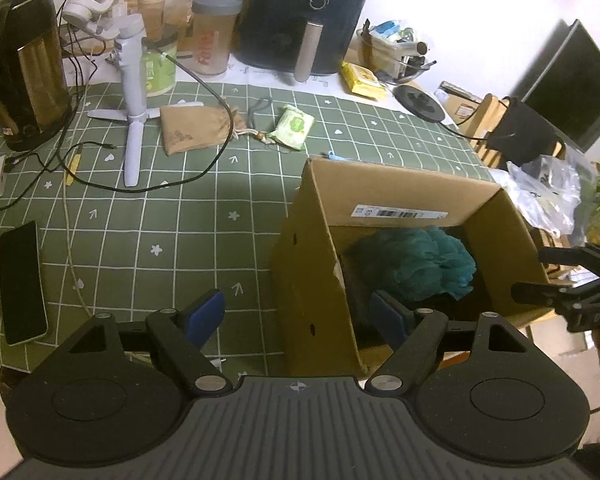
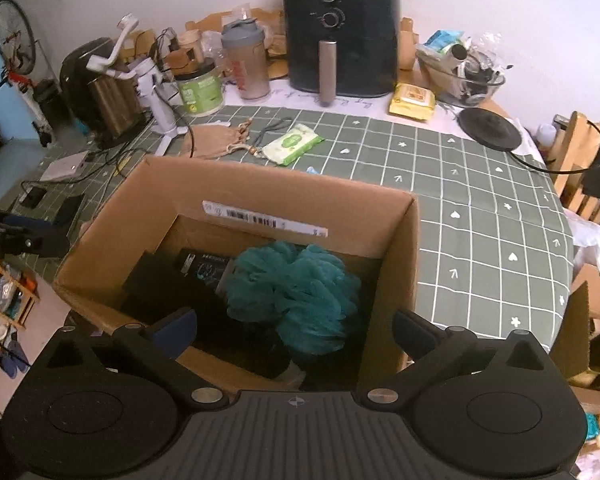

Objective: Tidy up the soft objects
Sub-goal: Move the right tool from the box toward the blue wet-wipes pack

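A teal mesh bath pouf [image 2: 296, 292] lies inside the open cardboard box [image 2: 260, 184], next to a black bottle [image 2: 204, 264]. My right gripper [image 2: 294, 330] hovers over the box's near side, open wide, with nothing pressed between its pads and the pouf just ahead of it. My left gripper [image 1: 297, 314] is open and straddles the box's left wall [image 1: 320, 240] without squeezing it, one finger over the tablecloth and one inside the box. A tan drawstring pouch [image 1: 196, 130] and a green wipes pack [image 1: 292, 126] lie on the table beyond the box.
Along the far edge of the green checked tablecloth [image 1: 160, 220] stand a black air fryer [image 1: 304, 20], a kettle [image 1: 20, 64], a shaker bottle [image 1: 214, 32] and a white gimbal tripod [image 1: 132, 92] with cables. A phone [image 1: 22, 280] lies at the left. A yellow pack [image 2: 412, 100] and a bowl of clutter [image 2: 460, 72] sit at the back right.
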A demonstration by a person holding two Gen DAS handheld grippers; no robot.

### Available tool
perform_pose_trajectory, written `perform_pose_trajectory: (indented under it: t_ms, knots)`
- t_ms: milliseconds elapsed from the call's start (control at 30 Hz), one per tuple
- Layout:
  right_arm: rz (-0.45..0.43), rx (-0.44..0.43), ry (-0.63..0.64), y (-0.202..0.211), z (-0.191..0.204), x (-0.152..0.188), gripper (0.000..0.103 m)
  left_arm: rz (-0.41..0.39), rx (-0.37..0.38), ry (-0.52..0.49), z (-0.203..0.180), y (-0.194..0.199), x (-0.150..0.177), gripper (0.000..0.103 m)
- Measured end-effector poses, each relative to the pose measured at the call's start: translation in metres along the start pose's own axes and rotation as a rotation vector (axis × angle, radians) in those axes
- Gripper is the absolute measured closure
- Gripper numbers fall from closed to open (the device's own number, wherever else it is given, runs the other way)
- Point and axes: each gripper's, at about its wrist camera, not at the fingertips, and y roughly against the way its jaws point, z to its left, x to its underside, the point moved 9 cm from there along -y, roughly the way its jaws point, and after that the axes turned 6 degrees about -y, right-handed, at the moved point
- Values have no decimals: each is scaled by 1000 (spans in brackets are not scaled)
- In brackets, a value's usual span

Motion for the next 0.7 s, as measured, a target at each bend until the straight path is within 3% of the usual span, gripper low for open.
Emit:
perform_pose_trajectory:
  t_ms: [300, 700]
  knots:
    - [-37, 120, -59, 2, -32, -14, 0, -5, -9, -31, -5, -7, -16, 23]
    - [-1, 120, -33, -7, -47, -44, 0, -26, -45, -85, -10, -13, -48, 23]
